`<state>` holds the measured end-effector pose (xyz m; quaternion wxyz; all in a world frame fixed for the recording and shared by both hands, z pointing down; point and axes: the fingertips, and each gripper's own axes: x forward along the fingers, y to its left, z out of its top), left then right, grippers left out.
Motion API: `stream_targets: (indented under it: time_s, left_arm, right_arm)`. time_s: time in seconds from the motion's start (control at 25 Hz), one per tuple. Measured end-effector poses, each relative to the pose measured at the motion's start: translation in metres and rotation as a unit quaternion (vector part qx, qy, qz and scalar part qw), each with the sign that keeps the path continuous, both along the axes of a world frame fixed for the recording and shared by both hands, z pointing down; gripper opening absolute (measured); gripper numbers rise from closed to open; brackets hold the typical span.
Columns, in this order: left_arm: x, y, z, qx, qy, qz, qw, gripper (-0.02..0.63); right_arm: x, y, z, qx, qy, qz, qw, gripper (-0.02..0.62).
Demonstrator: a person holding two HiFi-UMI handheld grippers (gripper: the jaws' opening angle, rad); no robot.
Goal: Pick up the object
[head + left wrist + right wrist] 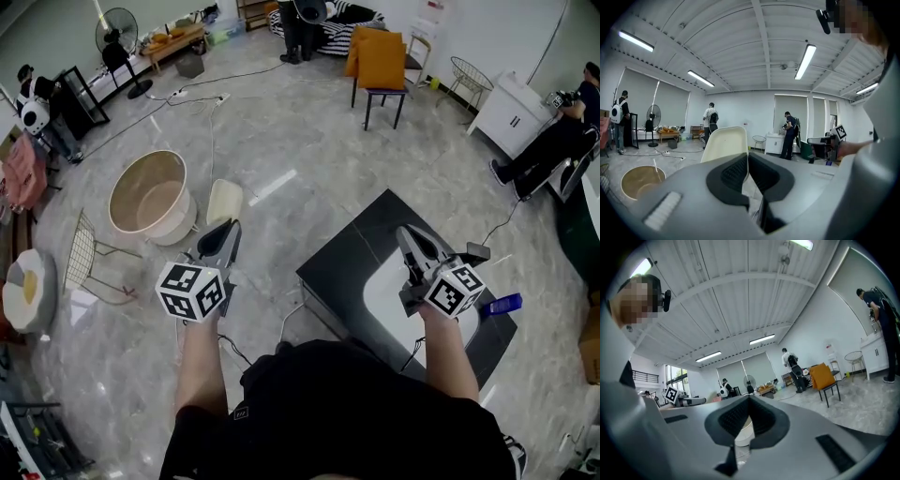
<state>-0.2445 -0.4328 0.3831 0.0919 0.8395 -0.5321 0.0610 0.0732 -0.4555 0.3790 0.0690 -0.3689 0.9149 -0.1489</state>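
Room: a large open hall with a grey marble-look floor [309,150]; a black pedestal fan [116,28] and an orange-cushioned chair on black legs [381,64] stand far off, with people along the edges.
Desk: a low black desk [347,262] stands in front of the person on the right side, with a white rectangular mat [398,292] lying on it and a small blue thing [503,303] at its right edge.
Floor items: a round beige plastic basin [141,202] stands on the floor to the left, near a wire-frame chair [89,251].
Object: the cream flat plastic panel with rounded corners [225,200] is up off the floor, sticking out past the tips of the left hand-held gripper [225,230], just right of the basin in the head view.
Left grip: in the left gripper view the jaws of the left hand-held gripper [746,158] are pressed onto the lower edge of the panel [724,143], which stands upright between the ribbed pads and rises above them; the basin [640,180] shows lower left.
Right grip: the right hand-held gripper [405,232] is held over the desk, well apart from the panel; in the right gripper view [749,398] its jaw tips meet with nothing held between them.
Hands: each hand-held gripper is carried on a bare forearm, and the marker cubes face the head camera.
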Motion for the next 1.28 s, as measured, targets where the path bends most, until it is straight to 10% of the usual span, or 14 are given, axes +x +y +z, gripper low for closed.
stream_targets:
  time_s: [0.36,1.28]
  left_arm:
    - [0.006,-0.048,-0.013,0.023,-0.043,-0.019,0.9987,0.025]
    - [0.02,-0.04,0.007,-0.003,-0.02,-0.027,0.9994,0.025]
  right_arm:
    - [-0.026,-0.04,-0.052,0.089,0.071,0.003,0.993,0.012]
    - [-0.032,-0.03,-0.03,0.078,0.086,-0.002,0.993,0.012]
